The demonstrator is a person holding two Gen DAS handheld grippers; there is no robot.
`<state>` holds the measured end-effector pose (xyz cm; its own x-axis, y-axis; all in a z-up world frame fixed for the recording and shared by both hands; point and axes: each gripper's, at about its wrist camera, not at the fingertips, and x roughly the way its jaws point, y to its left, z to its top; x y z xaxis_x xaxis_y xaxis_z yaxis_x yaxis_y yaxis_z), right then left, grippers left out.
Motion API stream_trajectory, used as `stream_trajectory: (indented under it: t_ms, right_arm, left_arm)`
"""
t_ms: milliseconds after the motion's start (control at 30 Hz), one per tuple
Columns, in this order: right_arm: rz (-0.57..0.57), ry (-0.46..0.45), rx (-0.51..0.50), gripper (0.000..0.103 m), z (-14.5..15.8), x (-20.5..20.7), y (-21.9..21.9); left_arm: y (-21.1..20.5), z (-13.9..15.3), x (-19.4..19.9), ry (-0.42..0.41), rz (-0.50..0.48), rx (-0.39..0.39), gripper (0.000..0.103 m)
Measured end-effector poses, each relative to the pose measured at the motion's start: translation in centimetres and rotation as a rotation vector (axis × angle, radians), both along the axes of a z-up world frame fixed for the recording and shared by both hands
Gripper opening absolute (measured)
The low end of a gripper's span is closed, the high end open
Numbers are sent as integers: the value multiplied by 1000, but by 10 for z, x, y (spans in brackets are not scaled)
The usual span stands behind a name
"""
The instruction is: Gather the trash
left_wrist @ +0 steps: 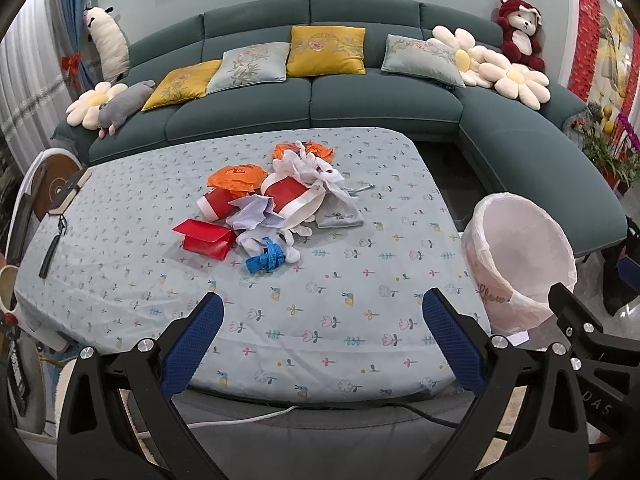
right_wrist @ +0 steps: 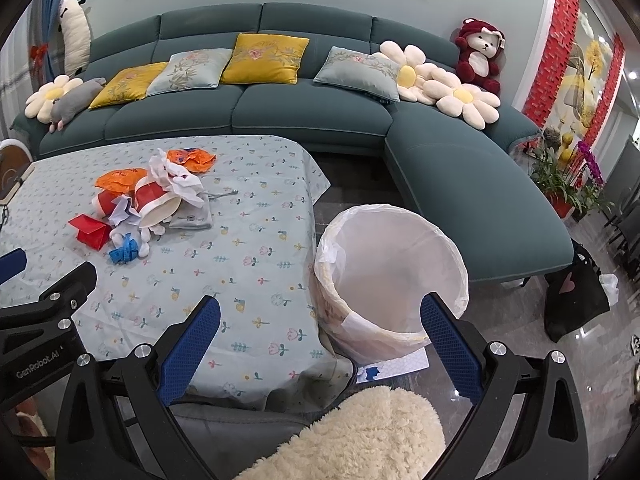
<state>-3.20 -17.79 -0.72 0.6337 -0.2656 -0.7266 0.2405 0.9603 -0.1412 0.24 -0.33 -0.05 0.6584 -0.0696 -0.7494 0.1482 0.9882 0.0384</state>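
Lying beyond left claw [left_wrist: 322, 334] (empty): trash [left_wrist: 276, 200]

"GenRobot.AI" stands on the left hand-held gripper [right_wrist: 12, 260], "DAS" on the right hand-held gripper [left_wrist: 560, 296], and partly readable "flow" on the bin [left_wrist: 494, 298].

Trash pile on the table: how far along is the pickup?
Done: nothing visible. The bin beside the table looks empty; only its white liner shows. In hand: nothing. The left gripper and right gripper both have jaws wide open, short of the pile. Left: the whole pile, including the red box, orange wrappers, crumpled paper, white bags and blue scrap.
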Motion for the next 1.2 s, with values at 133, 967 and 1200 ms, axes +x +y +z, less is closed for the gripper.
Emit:
stream_trajectory:
  t_ms: [133,967,1200]
  right_arm:
    - [5,-3,-4,96,-1,10,6]
    - [168,82,122,77,-46,196,100]
    - [193,92,168,59,-59,255,119]
  left_arm:
    - [13,-8,12,25,42,-15,95]
    - [158,-69,154,157,336,-85,95]
    - [176,-88,191,197,390,-105,95]
